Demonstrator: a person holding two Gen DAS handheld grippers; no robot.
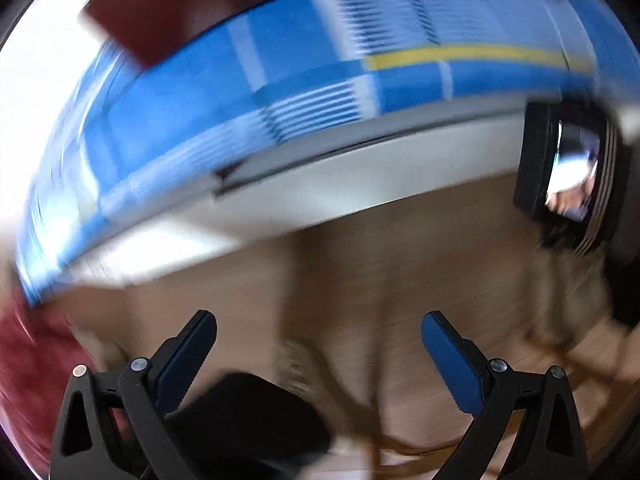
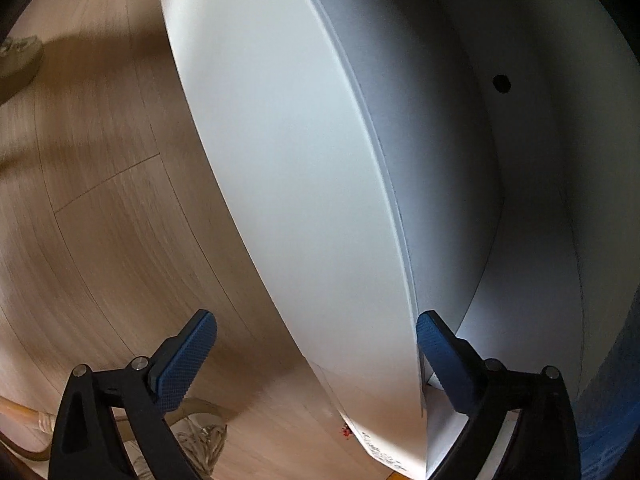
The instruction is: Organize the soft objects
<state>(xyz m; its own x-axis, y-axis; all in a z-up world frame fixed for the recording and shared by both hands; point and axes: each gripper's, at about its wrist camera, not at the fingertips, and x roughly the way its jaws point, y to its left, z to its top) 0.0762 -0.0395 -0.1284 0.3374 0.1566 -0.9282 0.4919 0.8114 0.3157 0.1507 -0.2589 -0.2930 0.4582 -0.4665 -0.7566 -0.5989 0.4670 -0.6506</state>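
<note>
The left wrist view is blurred. A blue checked cloth (image 1: 304,60) with a yellow stripe lies over a white frame (image 1: 360,168), and a dark red soft thing (image 1: 180,8) rests on top of it. More red cloth (image 1: 32,380) shows at the lower left edge. My left gripper (image 1: 318,344) hangs open over the wooden floor, nothing between its fingers. My right gripper (image 2: 316,344) is open too, and its right finger (image 2: 440,360) stands beside the edge of a white panel (image 2: 300,160). A strip of blue cloth (image 2: 612,420) shows at the lower right.
Behind the white panel is a white compartment (image 2: 520,200) with a round hole (image 2: 501,83). A laced shoe (image 2: 200,436) sits on the wooden floor (image 2: 100,200). A black shape (image 1: 248,424) lies under my left gripper. A black device with a shiny face (image 1: 568,176) is at the right.
</note>
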